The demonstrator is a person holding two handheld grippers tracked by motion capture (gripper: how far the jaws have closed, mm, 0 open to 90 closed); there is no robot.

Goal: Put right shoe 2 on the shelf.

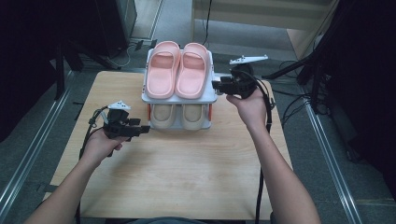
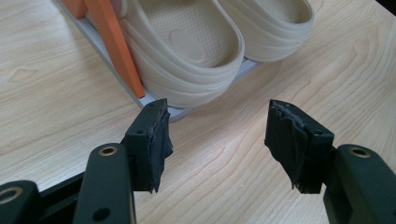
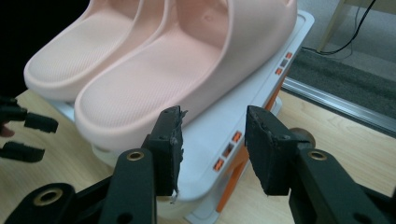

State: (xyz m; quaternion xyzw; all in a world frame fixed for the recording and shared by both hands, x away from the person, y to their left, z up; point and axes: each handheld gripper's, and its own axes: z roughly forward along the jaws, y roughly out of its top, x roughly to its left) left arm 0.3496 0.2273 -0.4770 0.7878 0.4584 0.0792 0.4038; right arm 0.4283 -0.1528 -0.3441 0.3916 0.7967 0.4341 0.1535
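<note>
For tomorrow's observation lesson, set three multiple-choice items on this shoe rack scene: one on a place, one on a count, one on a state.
1. Where do the pink slippers sit?
A. top shelf of the rack
B. bottom shelf
C. on the table

2. How many slippers are on the rack in all?
A. two
B. three
C. four

3. How do the jaws of the left gripper stand?
A. shut on a slipper
B. open, with nothing between them
C. shut on the rack

Answers:
1 A, the pink pair lies above the beige slippers.
2 C, two pink and two beige.
3 B, bare table shows between the jaws.
</note>
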